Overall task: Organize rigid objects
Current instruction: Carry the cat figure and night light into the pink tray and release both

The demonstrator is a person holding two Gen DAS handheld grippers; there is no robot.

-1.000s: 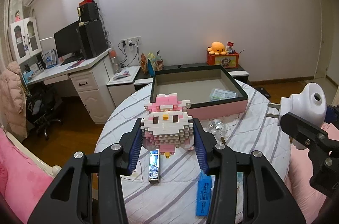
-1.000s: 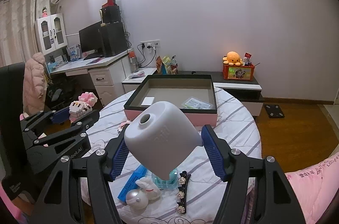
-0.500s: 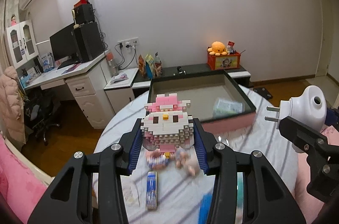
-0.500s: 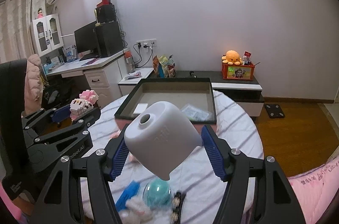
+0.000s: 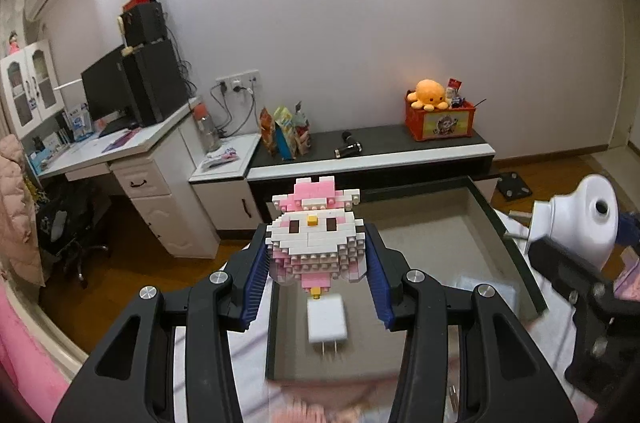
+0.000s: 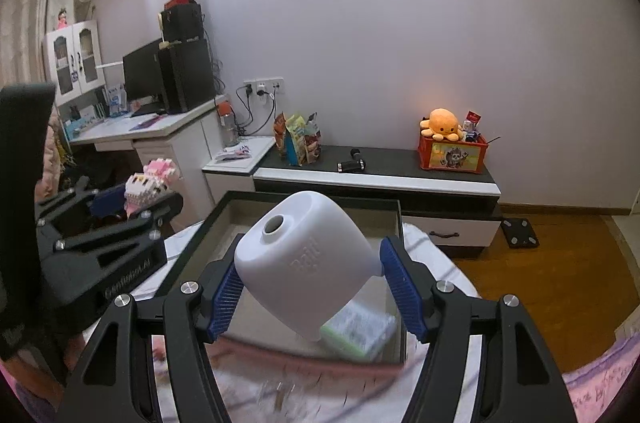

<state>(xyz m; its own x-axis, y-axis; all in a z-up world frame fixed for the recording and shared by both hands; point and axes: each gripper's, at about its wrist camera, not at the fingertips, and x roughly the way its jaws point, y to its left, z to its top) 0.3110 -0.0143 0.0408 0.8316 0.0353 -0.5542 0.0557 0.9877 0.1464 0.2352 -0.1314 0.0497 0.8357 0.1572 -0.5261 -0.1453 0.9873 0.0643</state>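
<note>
1. A pink and white brick-built figure [image 5: 316,243] with dark eyes and a yellow beak is clamped between the blue pads of the left gripper [image 5: 316,265], held in the air over the near left corner of an open box [image 5: 516,259].
2. A white plug-in device [image 6: 308,263] with a round hole in its top and faint raised lettering, too soft to read, is clamped between the pads of the right gripper [image 6: 316,287], held over the box's near edge.
3. The box has dark walls and a pink near side. Inside lie a white charger [image 5: 326,319], prongs toward the near wall, and a green-edged packet [image 6: 358,333] at the near right corner.
4. The box sits on a round table [image 6: 436,263] with a striped white cloth.
5. The left gripper's arm bears pale writing, blurred.
</note>
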